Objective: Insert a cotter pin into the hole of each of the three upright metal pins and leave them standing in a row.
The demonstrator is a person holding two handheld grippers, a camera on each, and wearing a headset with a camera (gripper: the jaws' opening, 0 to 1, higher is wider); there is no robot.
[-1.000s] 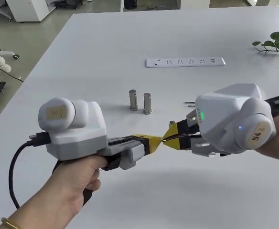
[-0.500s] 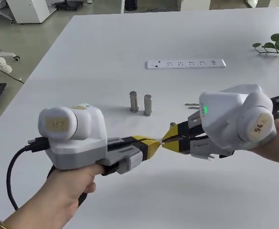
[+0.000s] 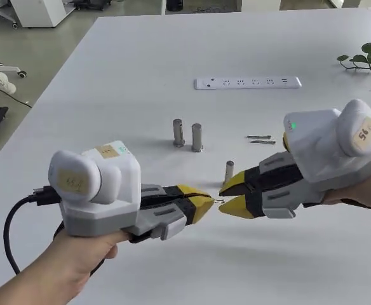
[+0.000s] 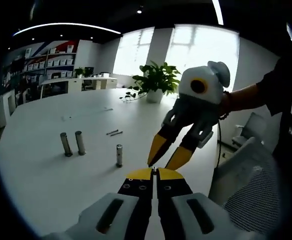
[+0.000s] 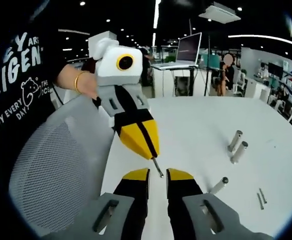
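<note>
Three metal pins (image 3: 197, 137) upright, likely unpinned; left gripper (image 3: 211, 202) pinches cotter pin (image 5: 157, 167), right gripper (image 3: 222, 199) jaws parted at its tip; next: handover, then threading hole

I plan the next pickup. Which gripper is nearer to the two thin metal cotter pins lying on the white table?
Right. The right gripper sits close by the two thin metal cotter pins, on their near right; the left gripper is farther to their left.
</note>
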